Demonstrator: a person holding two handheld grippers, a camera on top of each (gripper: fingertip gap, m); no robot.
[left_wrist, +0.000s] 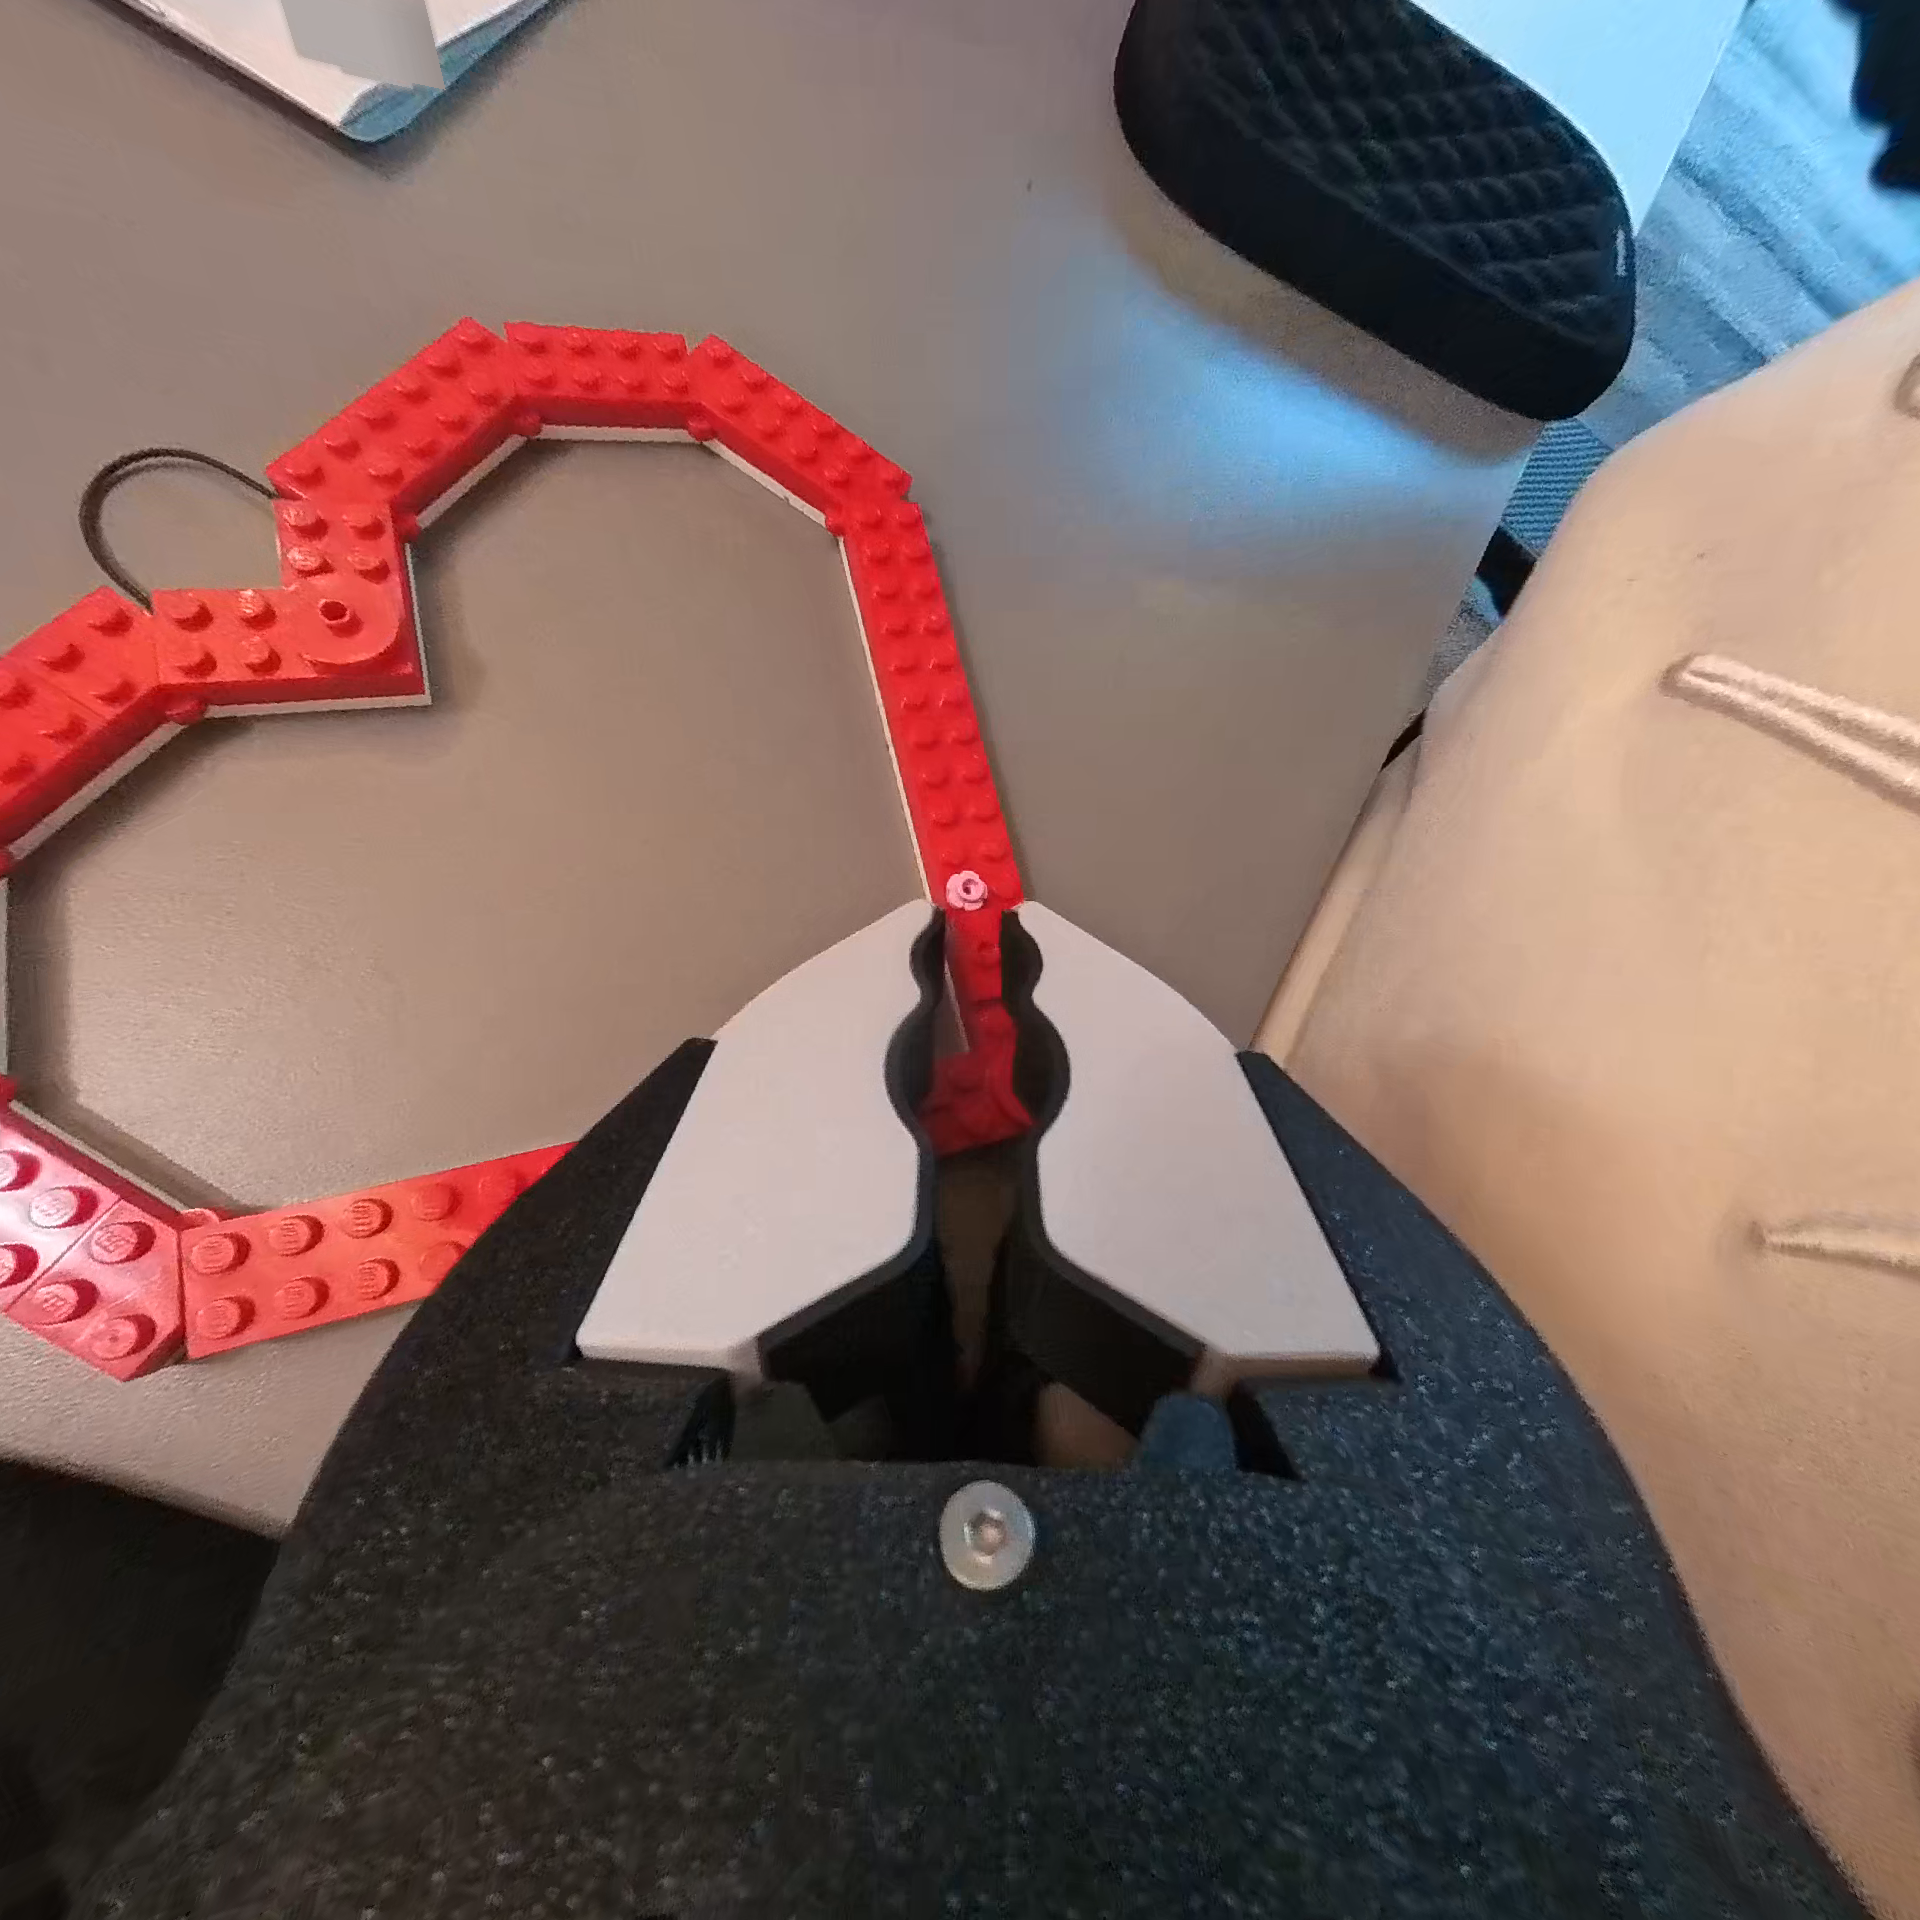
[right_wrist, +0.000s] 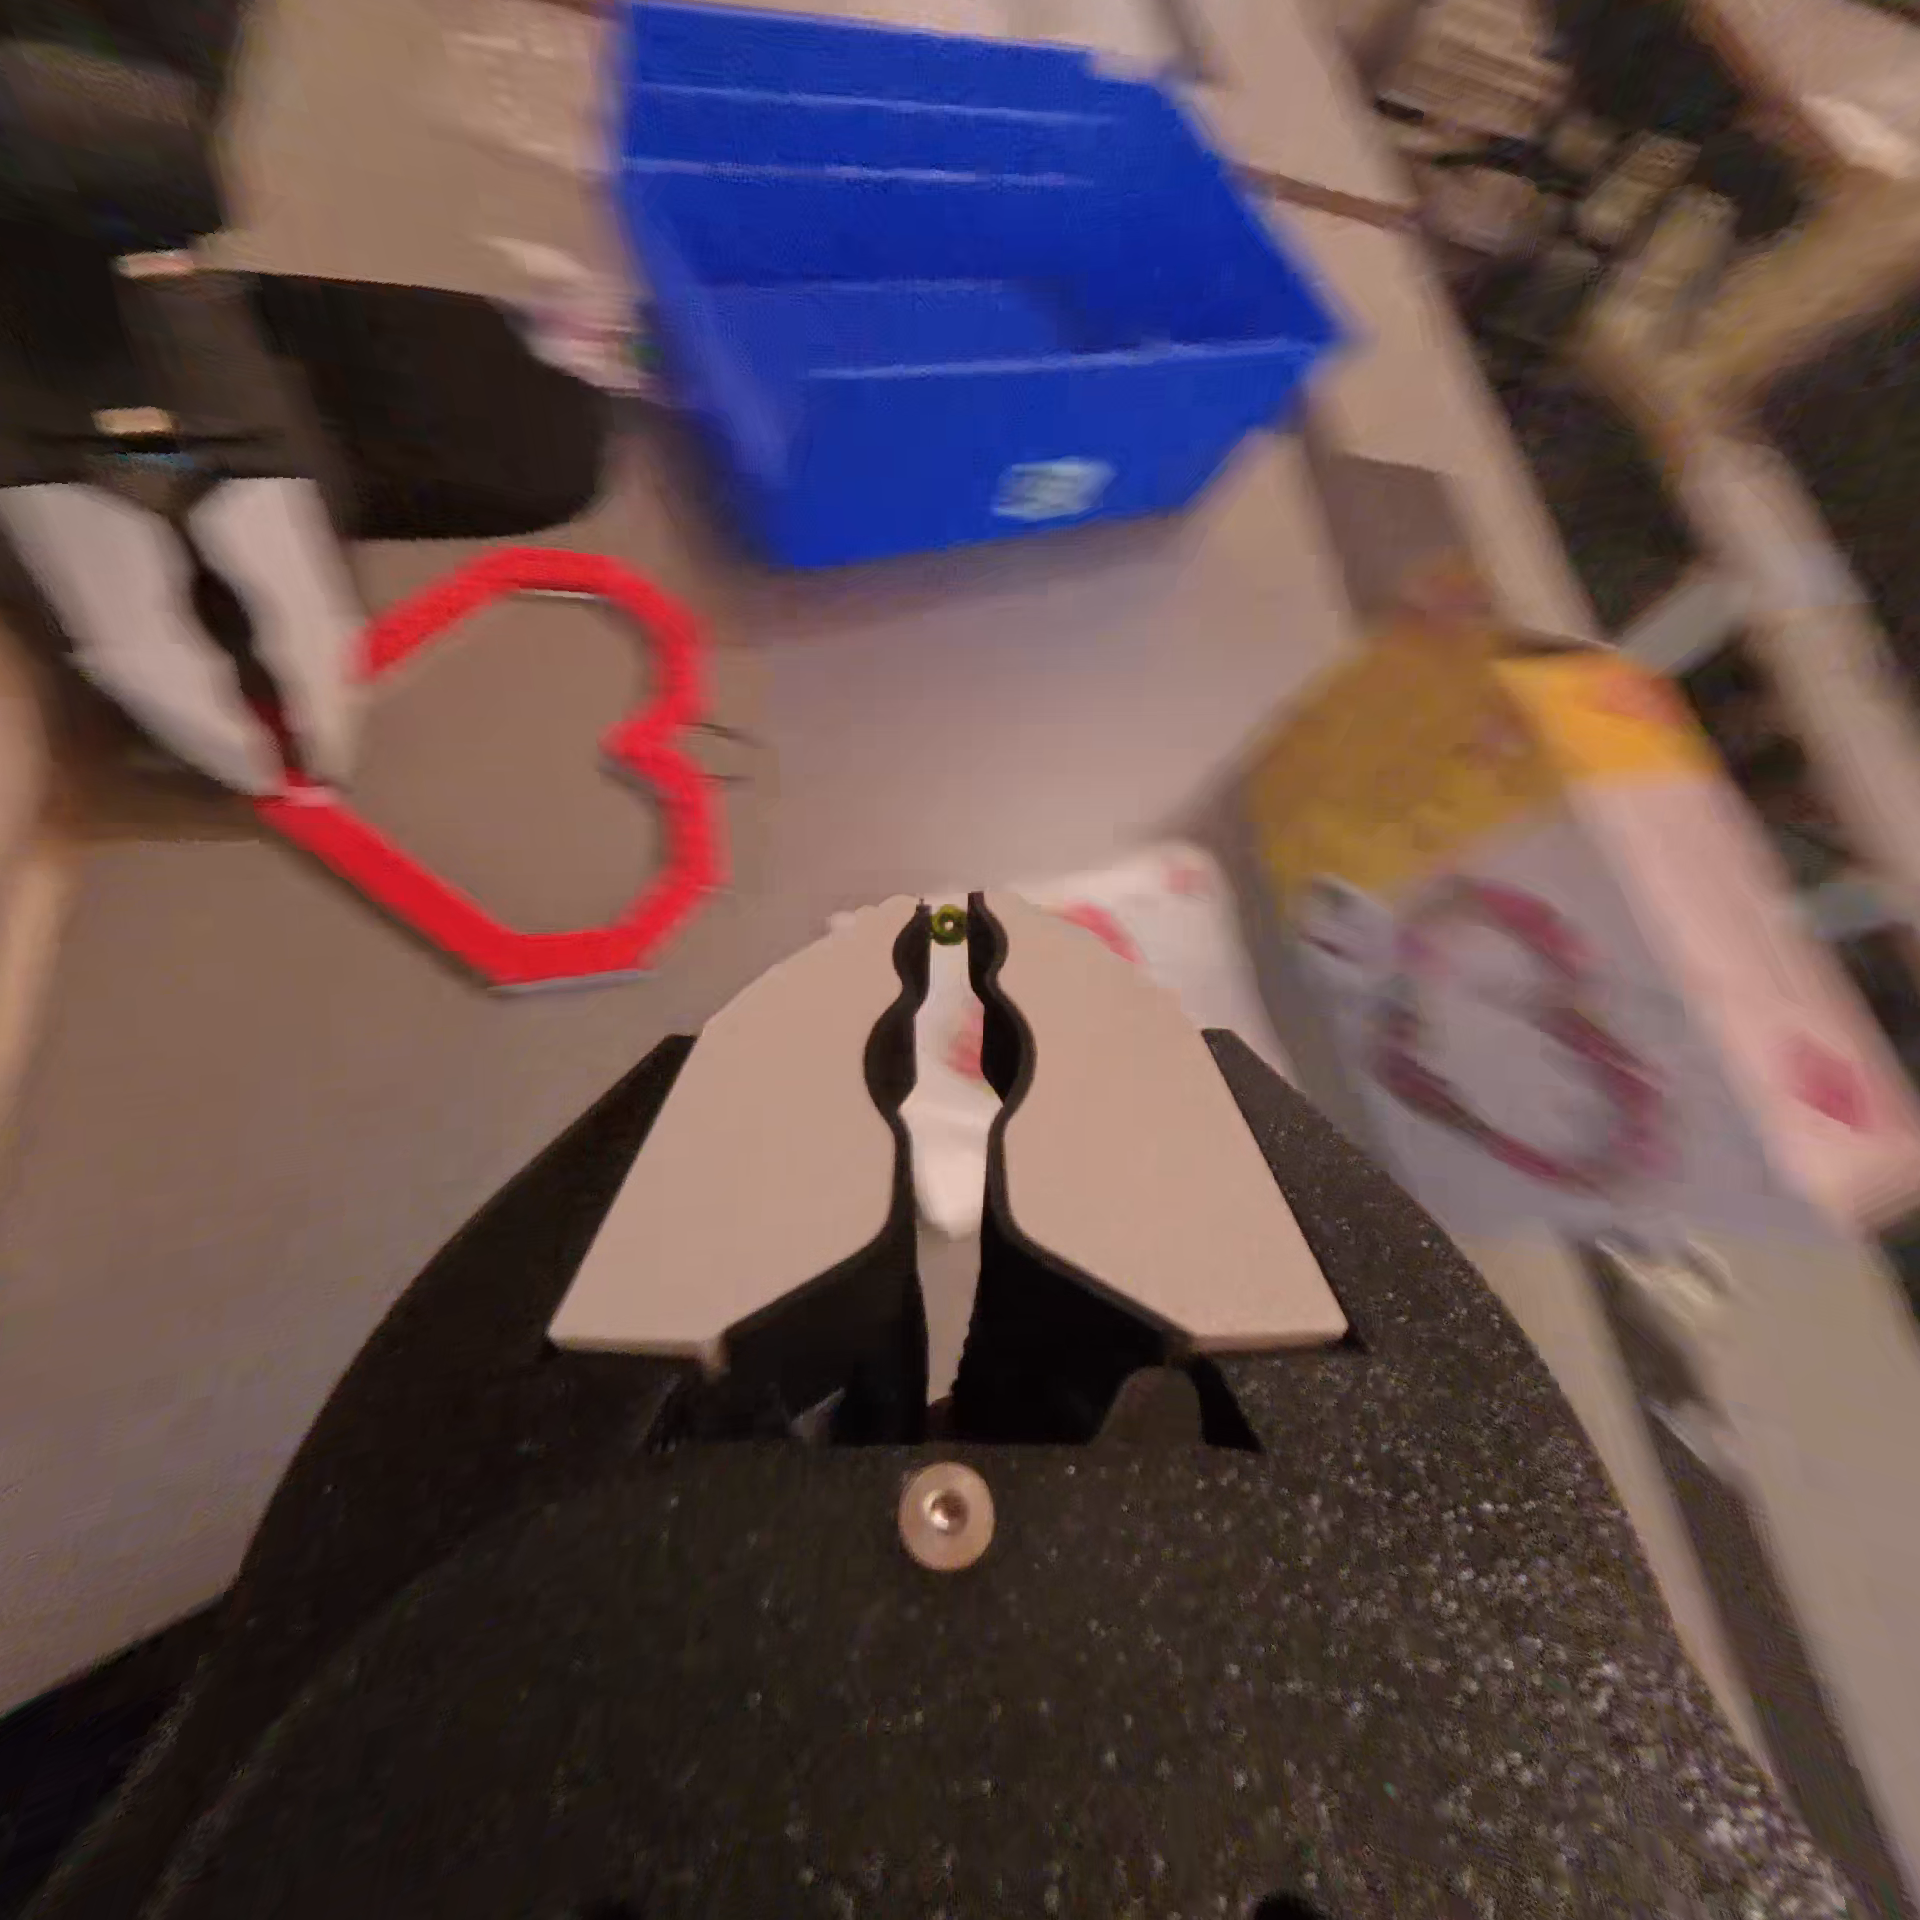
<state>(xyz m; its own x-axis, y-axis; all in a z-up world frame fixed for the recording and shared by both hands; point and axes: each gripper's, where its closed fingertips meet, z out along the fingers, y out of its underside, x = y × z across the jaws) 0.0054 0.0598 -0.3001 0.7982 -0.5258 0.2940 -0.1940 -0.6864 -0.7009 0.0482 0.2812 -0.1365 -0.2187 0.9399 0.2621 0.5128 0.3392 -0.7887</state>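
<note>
Left gripper (left_wrist: 975, 914): closed down on the rim of the red heart (left_wrist: 914, 665); a narrow strip of red brick runs back between the grey fingers (left_wrist: 790, 1143), which press on it from both sides.
Red heart: an open outline built of studded red plates with a pale underside, lying flat on the grey tabletop (left_wrist: 623, 883). The gripped stretch is its straight side, at the tabletop's near edge.
Pink stud (left_wrist: 968, 889): a tiny round flower-like piece sitting on the red rim just beyond the left gripper's tips.
Black cord (left_wrist: 125, 499): a thin loop at the notch of the heart, lying on the tabletop.
Black pad (left_wrist: 1382, 187): dark textured shape beyond the tabletop's far edge; what it is cannot be told.
Tan fabric (left_wrist: 1621, 1039): fills the right side of the left wrist view, beside the tabletop edge.
Right gripper (right_wrist: 947, 920): nearly closed, with a tiny yellow-green ring (right_wrist: 947, 923) pinched between its tips. It is well apart from the heart, off to the heart's right in its own view.
Right view: heavily blurred. The heart (right_wrist: 665, 831) shows to the left with the left gripper (right_wrist: 281, 748) clamped on its rim.
Blue bin (right_wrist: 997, 312): divided into compartments, on the tabletop beyond the heart.
Box (right_wrist: 1507, 935): yellow and white with a red heart picture, tilted, to the right of the right gripper.
White bag (right_wrist: 1143, 925): pale packaging with red marks just beyond the right gripper's tips.
</note>
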